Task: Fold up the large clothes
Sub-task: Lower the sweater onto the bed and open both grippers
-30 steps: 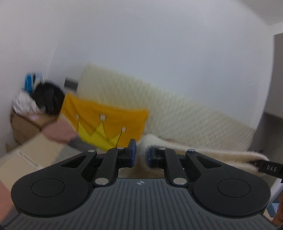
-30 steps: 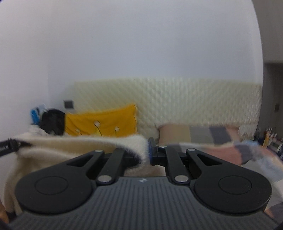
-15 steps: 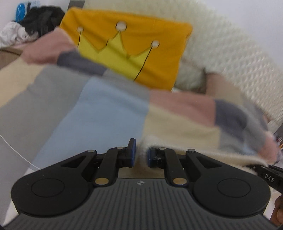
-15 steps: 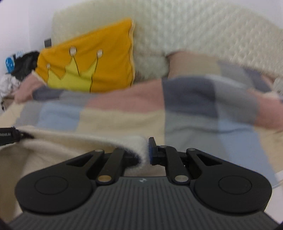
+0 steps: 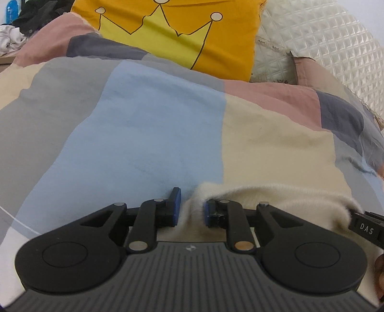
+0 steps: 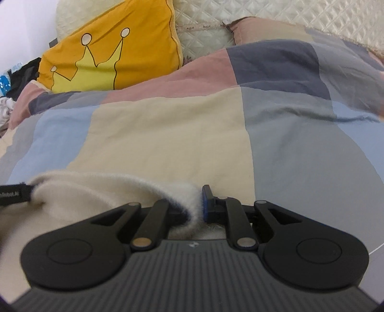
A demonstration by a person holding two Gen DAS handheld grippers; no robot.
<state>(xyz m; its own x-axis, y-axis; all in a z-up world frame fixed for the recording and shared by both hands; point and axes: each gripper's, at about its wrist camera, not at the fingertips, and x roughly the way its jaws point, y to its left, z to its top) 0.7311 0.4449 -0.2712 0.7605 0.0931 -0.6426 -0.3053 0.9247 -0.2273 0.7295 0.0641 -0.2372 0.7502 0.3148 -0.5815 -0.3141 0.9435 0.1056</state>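
Cream fleece garment (image 5: 276, 196) stretched between our two grippers, low over the patchwork bedcover (image 5: 148, 115). Left gripper (image 5: 190, 207) clamped on one end, right gripper (image 6: 198, 204) clamped on the other. Yellow crown pillow (image 6: 112, 48) against the quilted headboard (image 6: 240, 12).

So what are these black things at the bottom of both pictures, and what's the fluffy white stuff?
No robot here: a person holds a two-fingered claw in each hand, each with its own camera looking forward. One picture comes from the left claw, the other from the right claw. Both pinch the top edge of a fluffy cream garment, stretched between them. Beyond lies a bed with a patchwork quilt of blue, cream, grey and pink squares and an orange cushion with a yellow crown.
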